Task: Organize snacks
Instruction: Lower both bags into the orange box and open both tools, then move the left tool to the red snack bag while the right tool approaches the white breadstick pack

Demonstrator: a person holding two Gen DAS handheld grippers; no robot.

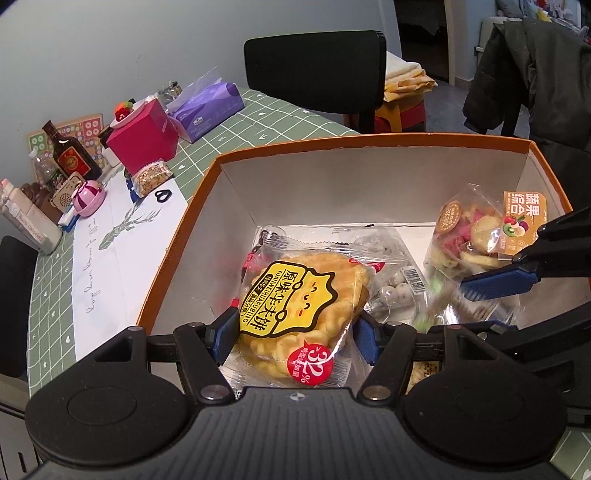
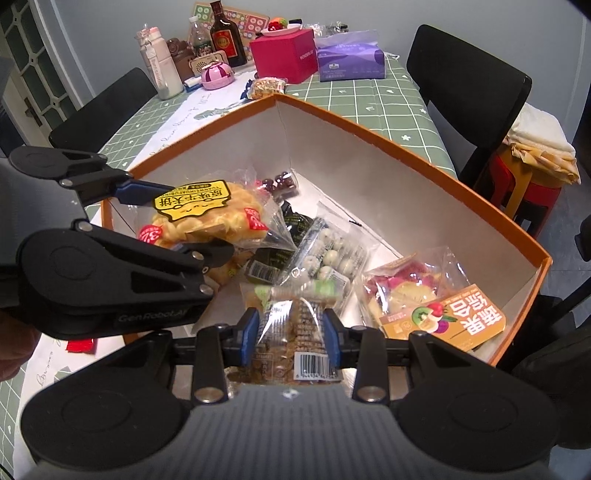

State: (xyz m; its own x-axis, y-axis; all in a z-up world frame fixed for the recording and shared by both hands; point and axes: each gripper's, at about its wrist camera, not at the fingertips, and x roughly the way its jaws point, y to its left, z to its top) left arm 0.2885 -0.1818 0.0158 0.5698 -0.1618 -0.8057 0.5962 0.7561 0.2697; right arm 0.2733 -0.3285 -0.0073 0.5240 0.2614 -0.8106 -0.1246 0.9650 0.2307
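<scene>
An orange box (image 1: pixel 332 144) (image 2: pixel 406 142) with white walls lies open on the table. My left gripper (image 1: pixel 295 338) (image 2: pixel 192 221) is shut on a waffle packet (image 1: pixel 295 295) (image 2: pixel 199 210) with a yellow label, held over the box's left side. Over the near side my right gripper (image 2: pixel 291 332) (image 1: pixel 476 304) is shut on a clear packet of brown snack (image 2: pixel 295 350) with a barcode. Inside lie a dried-fruit packet (image 1: pixel 476 229) (image 2: pixel 424 299), a packet of white balls (image 2: pixel 332 258) (image 1: pixel 391 288) and a dark packet (image 2: pixel 291 221).
On the green checked tablecloth (image 2: pixel 369 99) beyond the box are a small snack packet (image 1: pixel 151 177) (image 2: pixel 266 86), a pink box (image 2: pixel 284 55), a purple tissue pack (image 2: pixel 351 59) and a dark bottle (image 2: pixel 225 33). Black chairs (image 1: pixel 314 70) (image 2: pixel 469 88) stand around the table.
</scene>
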